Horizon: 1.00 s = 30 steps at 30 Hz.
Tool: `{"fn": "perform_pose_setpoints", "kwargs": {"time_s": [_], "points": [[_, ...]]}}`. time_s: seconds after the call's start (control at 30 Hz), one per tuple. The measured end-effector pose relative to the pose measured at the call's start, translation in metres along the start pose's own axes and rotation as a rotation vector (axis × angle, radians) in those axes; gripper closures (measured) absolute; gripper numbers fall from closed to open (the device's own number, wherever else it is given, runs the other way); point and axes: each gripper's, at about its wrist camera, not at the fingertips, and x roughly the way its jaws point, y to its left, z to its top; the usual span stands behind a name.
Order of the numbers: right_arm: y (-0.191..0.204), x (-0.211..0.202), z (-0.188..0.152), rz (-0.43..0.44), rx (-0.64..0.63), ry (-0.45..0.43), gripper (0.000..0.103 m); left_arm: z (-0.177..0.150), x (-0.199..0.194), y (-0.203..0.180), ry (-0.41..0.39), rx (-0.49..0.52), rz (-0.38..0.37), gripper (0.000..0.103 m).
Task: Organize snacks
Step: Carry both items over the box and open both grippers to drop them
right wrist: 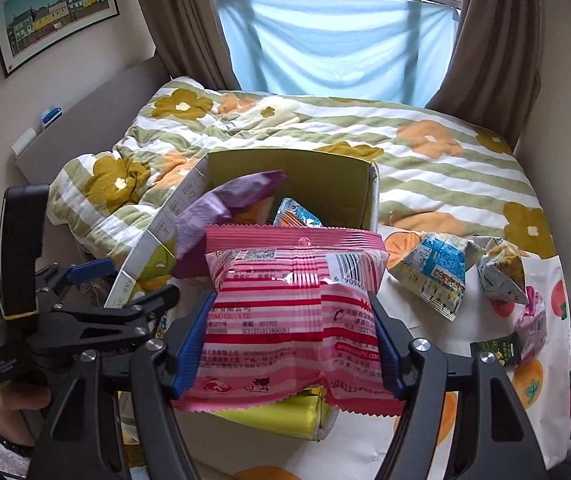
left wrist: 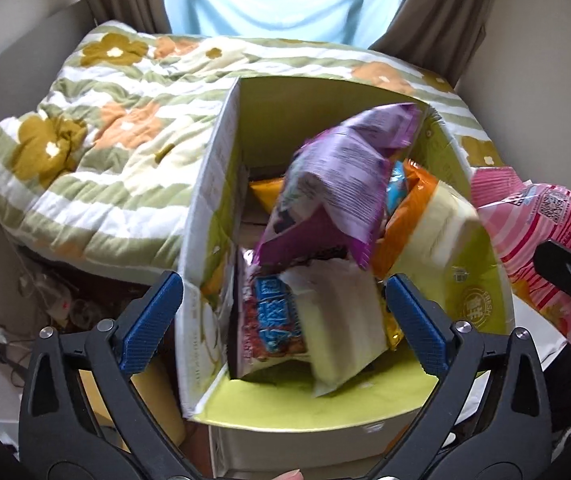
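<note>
A cardboard box with a green lining stands on the bed, filled with snack packets. A purple packet, blurred and tilted, lies on top of them inside the box, touched by neither gripper. My left gripper is open over the box's near side, its blue pads wide apart and bare. My right gripper is shut on a pink striped packet just in front of the box. That pink packet shows to the right of the box in the left wrist view.
A flowered quilt covers the bed behind the box. Right of the box, a fruit-print cloth holds loose packets: a blue-and-yellow one, another, a small pink one and a dark green one. Clutter lies left of the box.
</note>
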Motion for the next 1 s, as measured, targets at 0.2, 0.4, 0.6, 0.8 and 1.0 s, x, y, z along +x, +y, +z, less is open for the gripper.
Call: {"fn": "perform_pose_setpoints", "kwargs": {"time_s": [0.2, 0.4, 0.6, 0.8, 1.0], "points": [[0.008, 0.004, -0.006, 0.001, -0.036, -0.02, 0.036, -0.005, -0.012, 0.005, -0.001, -0.02, 0.014, 0.002], [0.008, 0.012, -0.008, 0.048, -0.025, -0.023, 0.034, -0.002, -0.026, -0.004, -0.039, -0.019, 0.031, 0.002], [0.014, 0.02, -0.009, 0.087, -0.041, -0.041, 0.011, 0.001, -0.032, -0.007, -0.064, -0.009, 0.042, 0.002], [0.007, 0.017, -0.015, 0.088, -0.022, -0.046, 0.006, -0.004, -0.03, -0.004, -0.043, -0.016, 0.034, 0.002], [0.009, 0.016, -0.016, 0.074, 0.0, -0.038, 0.006, -0.005, -0.03, -0.001, -0.033, -0.007, 0.026, 0.002]]}}
